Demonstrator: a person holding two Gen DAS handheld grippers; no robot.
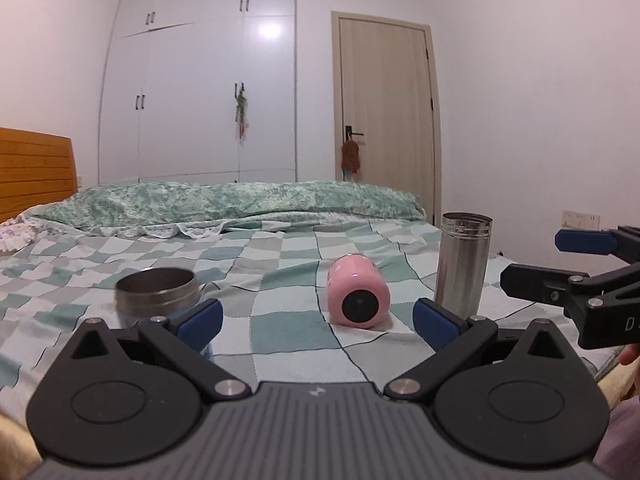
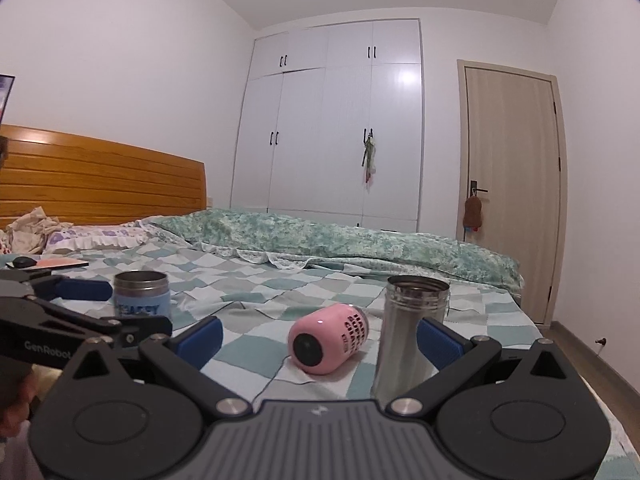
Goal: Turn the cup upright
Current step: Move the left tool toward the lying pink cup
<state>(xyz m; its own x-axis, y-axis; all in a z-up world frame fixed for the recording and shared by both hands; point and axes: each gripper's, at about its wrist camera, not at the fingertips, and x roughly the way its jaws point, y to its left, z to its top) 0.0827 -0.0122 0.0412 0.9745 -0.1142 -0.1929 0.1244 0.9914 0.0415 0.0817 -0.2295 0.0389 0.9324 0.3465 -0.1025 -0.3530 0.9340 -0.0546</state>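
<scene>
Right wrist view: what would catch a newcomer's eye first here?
The pink cup lying on its side mid-bed on the checkered bedspread, dark base toward the camera. A tall steel flask stands upright just right of it, and a shorter blue-labelled steel cup stands to the left. Both grippers, left and right, are open.

Both grippers are black, with blue ribbed pads on the fingertips, silver pivot screws and a grey ridged body. The left gripper (image 2: pixel 86 308) carries white "GenRobot" lettering; the right gripper (image 1: pixel 560 258) shows a white "D".
</scene>
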